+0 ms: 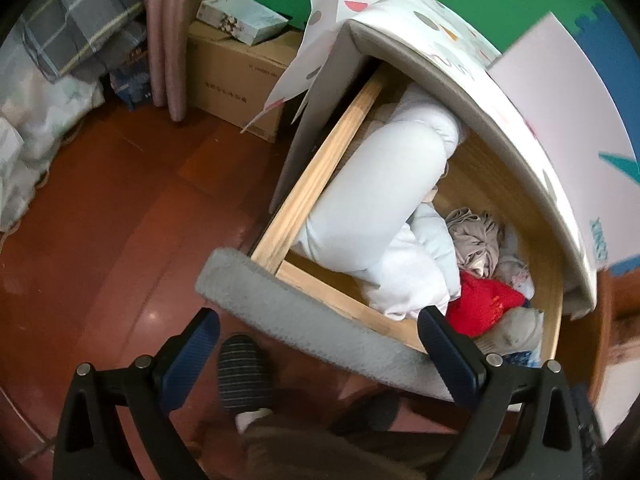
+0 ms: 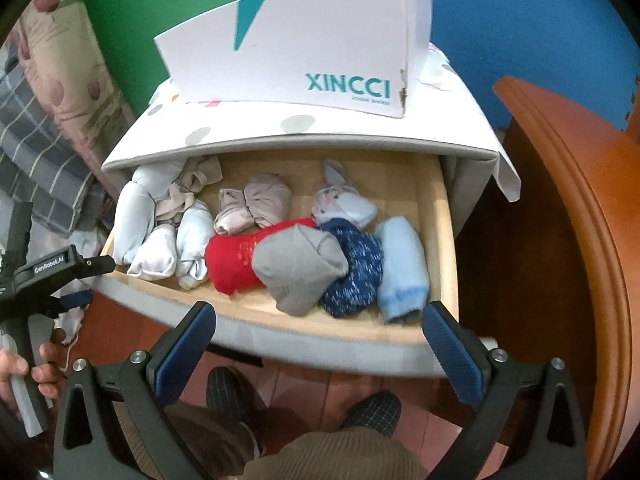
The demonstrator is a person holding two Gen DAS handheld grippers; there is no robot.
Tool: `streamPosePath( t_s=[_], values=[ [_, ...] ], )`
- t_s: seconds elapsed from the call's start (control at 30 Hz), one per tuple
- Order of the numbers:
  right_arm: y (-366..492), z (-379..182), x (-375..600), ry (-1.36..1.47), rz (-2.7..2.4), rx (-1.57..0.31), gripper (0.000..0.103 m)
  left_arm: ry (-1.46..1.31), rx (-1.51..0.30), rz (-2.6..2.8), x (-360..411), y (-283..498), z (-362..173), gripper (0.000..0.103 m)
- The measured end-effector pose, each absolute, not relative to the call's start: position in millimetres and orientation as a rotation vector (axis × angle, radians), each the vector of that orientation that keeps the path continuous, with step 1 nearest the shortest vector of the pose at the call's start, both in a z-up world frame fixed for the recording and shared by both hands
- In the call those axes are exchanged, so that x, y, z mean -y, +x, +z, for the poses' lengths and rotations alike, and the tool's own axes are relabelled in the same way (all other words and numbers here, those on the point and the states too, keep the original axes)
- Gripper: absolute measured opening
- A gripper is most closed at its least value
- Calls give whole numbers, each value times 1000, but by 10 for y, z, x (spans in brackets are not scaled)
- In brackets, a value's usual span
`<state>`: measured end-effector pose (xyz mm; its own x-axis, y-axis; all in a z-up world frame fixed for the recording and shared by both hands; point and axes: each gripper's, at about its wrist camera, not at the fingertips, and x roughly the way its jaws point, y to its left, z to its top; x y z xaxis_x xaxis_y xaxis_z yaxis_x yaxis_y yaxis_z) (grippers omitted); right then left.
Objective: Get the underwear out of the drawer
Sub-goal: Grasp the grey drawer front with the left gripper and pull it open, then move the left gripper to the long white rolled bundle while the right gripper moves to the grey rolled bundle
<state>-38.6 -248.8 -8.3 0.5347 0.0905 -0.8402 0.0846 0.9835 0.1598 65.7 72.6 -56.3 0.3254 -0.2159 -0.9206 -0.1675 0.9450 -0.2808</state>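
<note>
Drawer of pale wood with a grey padded front [image 2: 256, 332] stands pulled open below both grippers, its floor packed with rolled and bundled garments. Underwear and socks are hard to tell apart at this size; the likeliest candidates sit in the front row, where a red rolled bundle [image 2: 236, 260], a grey folded bundle [image 2: 298, 270], a navy speckled roll [image 2: 354, 276] and a light blue roll [image 2: 400, 276] lie side by side.

The right gripper [image 2: 320, 348] hovers just outside the drawer front with its jaws spread wide and empty, and the grey and navy bundles lie straight ahead between the two blue pads, slightly beyond and below them. The red bundle's long axis runs roughly across the jaws' line of approach; the light blue roll's runs along it.

The left gripper [image 1: 320, 354], also wide and holding nothing, straddles the drawer front at the left corner, near a long white fabric roll [image 1: 372, 192] lying front to back along the side wall.

Judged from this layout, the right hand is better placed for the front row, needing only a short forward dip.
</note>
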Motion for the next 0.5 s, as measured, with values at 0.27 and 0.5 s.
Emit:
streamPosePath(
  t_s=[0.27,0.5],
  values=[
    [-306,-132,2502,173,28,-1088,102,-254,-1233,-28,-763,367,-463,102],
    [-261,-144,2485,144,5,-1109,102,-234,-1220,-13,-776,300,-449,102]
  ],
)
